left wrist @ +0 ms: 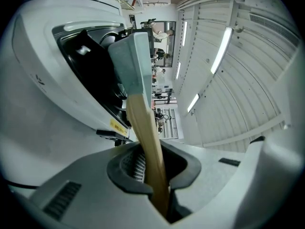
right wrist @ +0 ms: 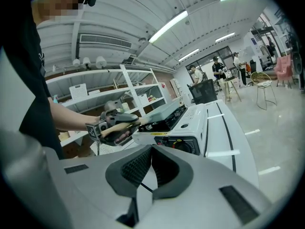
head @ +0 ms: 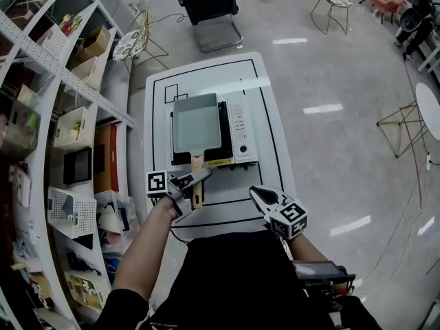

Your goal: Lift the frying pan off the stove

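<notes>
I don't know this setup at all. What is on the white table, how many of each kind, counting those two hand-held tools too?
pan: 1
stove: 1
grippers: 2 (left gripper shut on the pan; right gripper shut, empty)
Total: 4

**Room at 3 and 12 o'clock, tight at 9**

Taking the stove [head: 242, 133] as centre, you have a bare strip of table [head: 271, 129] at 3 o'clock and more bare top at 12. At 9 o'clock the table edge is close, and shelves [head: 62, 115] stand across a narrow aisle. At 6 o'clock the pan handle [head: 198, 165] juts toward you, clamped in your left gripper [head: 206, 173]. Your right gripper [head: 253, 192] sits at 5 o'clock, clear of the stove. A chair [head: 210, 5] stands well beyond 12.
</notes>
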Tool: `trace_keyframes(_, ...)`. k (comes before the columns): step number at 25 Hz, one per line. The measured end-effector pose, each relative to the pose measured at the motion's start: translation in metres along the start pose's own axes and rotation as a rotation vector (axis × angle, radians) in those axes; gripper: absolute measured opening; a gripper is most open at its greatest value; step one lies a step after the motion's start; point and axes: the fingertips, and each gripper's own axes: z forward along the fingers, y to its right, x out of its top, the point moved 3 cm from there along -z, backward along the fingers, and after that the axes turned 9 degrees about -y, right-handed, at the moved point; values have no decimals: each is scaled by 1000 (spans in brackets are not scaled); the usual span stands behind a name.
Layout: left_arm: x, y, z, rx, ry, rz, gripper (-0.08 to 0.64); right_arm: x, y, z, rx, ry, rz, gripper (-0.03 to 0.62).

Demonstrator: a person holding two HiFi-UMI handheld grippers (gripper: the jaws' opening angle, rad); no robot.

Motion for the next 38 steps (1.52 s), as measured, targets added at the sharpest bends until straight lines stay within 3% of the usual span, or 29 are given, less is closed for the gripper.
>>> trace_keyframes(17, 5, -1, -13, 64, -5, 37, 43, 19, -16, 2, -57, 30, -18, 26)
trace_keyframes(32, 2, 6, -17, 81, -23, 78, 44, 12, -26, 0, -77, 28, 3, 26)
trace_keyframes(38, -1, 18, -14, 50, -37, 92, 44, 18, -28, 3, -82, 38, 1, 26)
